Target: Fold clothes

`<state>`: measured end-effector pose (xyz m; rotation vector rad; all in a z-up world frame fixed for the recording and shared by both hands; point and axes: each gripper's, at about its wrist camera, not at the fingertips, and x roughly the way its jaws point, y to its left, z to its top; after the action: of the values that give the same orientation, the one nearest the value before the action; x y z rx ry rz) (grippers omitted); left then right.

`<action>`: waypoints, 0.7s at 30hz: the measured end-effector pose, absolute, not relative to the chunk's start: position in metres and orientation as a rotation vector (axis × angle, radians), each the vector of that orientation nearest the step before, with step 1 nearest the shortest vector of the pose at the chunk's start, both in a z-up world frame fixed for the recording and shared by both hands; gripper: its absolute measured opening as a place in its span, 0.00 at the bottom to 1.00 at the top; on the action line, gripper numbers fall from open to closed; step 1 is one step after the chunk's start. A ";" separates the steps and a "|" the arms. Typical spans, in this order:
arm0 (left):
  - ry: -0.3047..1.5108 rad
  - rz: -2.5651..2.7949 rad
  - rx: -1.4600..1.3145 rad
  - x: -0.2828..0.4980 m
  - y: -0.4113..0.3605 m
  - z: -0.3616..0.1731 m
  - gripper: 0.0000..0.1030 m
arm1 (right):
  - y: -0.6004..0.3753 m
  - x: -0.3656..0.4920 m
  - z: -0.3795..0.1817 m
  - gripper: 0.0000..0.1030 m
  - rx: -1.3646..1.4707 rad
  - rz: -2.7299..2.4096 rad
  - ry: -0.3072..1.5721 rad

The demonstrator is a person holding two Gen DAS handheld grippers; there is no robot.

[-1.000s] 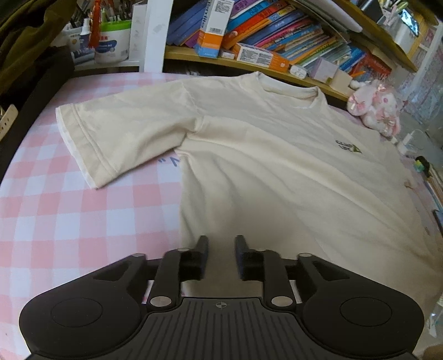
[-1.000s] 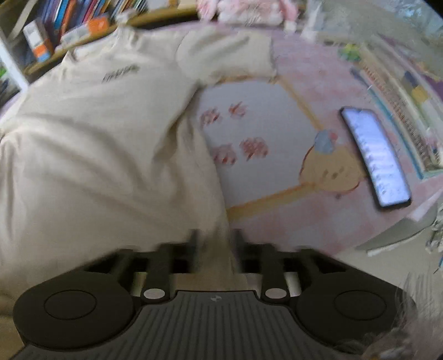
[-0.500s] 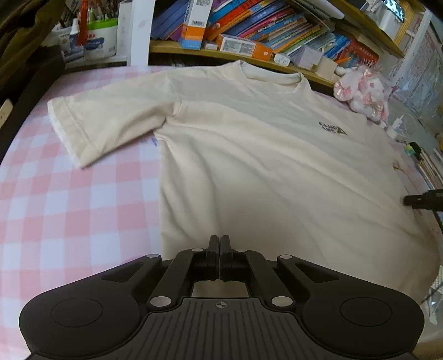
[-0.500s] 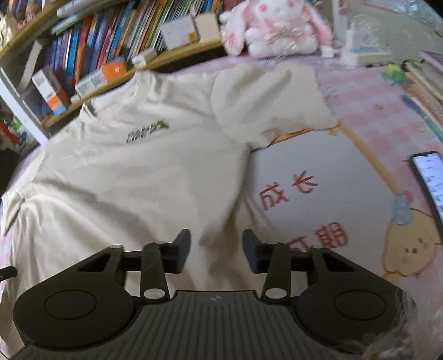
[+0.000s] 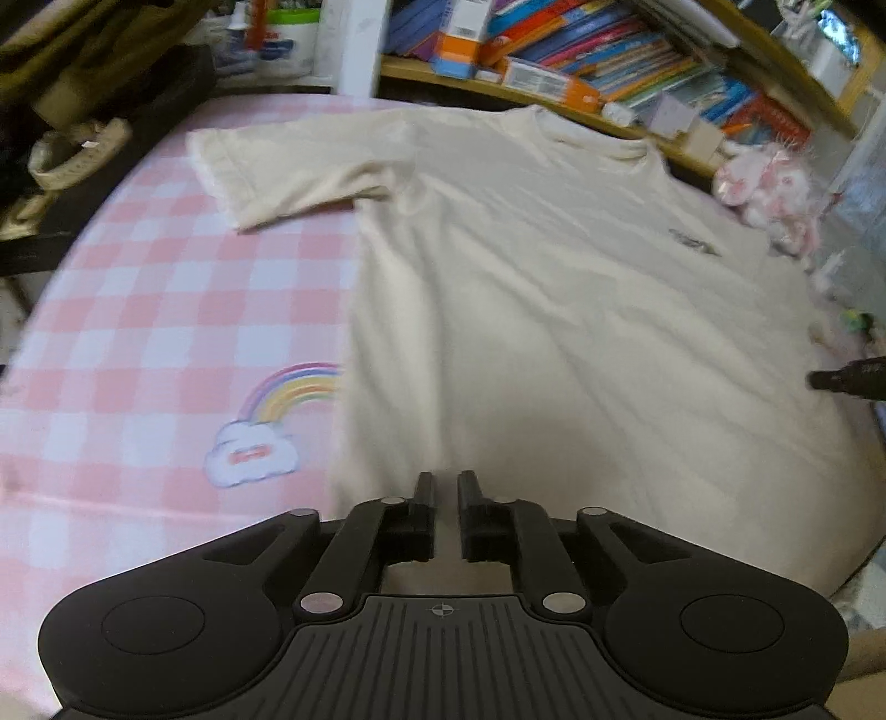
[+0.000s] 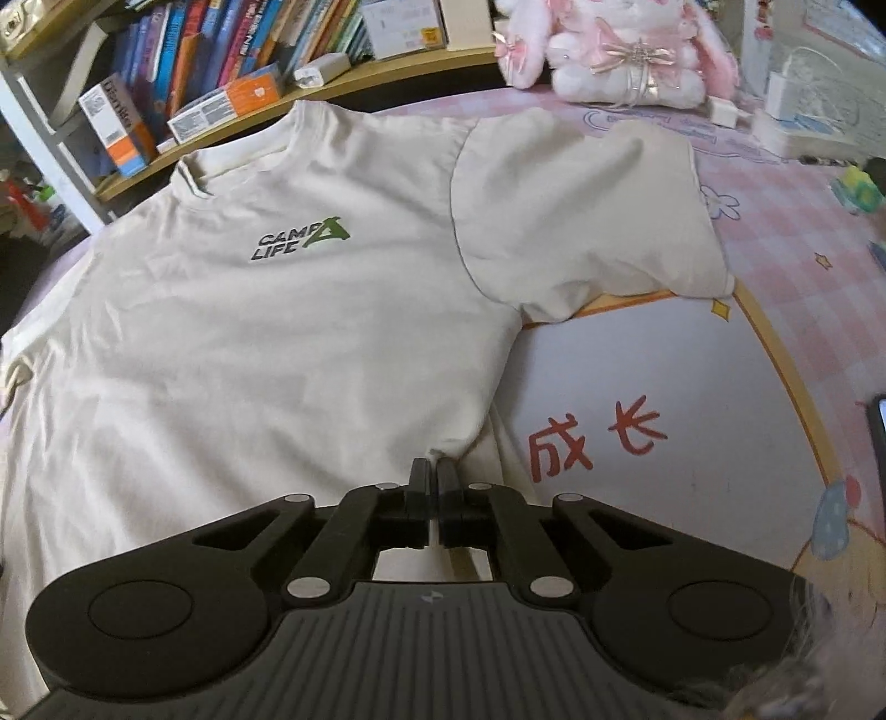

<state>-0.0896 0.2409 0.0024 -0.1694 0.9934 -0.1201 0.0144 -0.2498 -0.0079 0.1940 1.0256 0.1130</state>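
Observation:
A cream T-shirt [image 5: 531, 310] lies spread face up on a pink checked mat, collar toward the bookshelf; it also shows in the right wrist view [image 6: 288, 343] with a "CAMP LIFE" logo [image 6: 302, 239]. My left gripper [image 5: 444, 487] hovers over the shirt's lower left part with a small gap between its fingers and nothing in it. My right gripper [image 6: 433, 471] is shut on a pinch of the shirt's right side edge, which puckers at the fingertips. The right gripper's tip shows at the right edge of the left wrist view [image 5: 847, 379].
A bookshelf [image 6: 232, 72] with books runs along the far edge. A pink plush rabbit [image 6: 614, 50] sits at the far right. The mat [image 5: 155, 332] shows a rainbow print [image 5: 271, 426]. A phone's edge [image 6: 879, 432] lies at the right.
My left gripper was shut half a second ago and now stands slightly open. My right gripper was open and has closed on the shirt's right side edge.

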 end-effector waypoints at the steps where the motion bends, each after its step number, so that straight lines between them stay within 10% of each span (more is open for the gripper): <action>1: 0.987 -0.085 -0.178 -0.095 0.248 0.006 0.17 | -0.253 0.014 -0.007 0.08 0.199 0.124 1.024; 6: 0.989 0.016 -0.212 -0.129 0.264 0.012 0.29 | -0.266 -0.005 -0.002 0.21 0.176 0.173 1.009; 10: 0.974 0.008 -0.216 -0.153 0.247 0.010 0.64 | -0.274 -0.025 -0.002 0.27 0.144 0.178 1.008; 16: 0.989 0.032 -0.208 -0.165 0.225 0.006 0.39 | -0.279 -0.046 -0.008 0.29 0.073 0.217 0.982; 21: 0.862 -0.129 -0.265 -0.163 0.181 0.038 0.48 | -0.279 -0.050 -0.010 0.29 0.026 0.253 0.954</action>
<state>-0.1633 0.1813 0.0382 -0.2646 0.8618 -0.1286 -0.0503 -0.2788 -0.0103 0.0256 0.9538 0.2529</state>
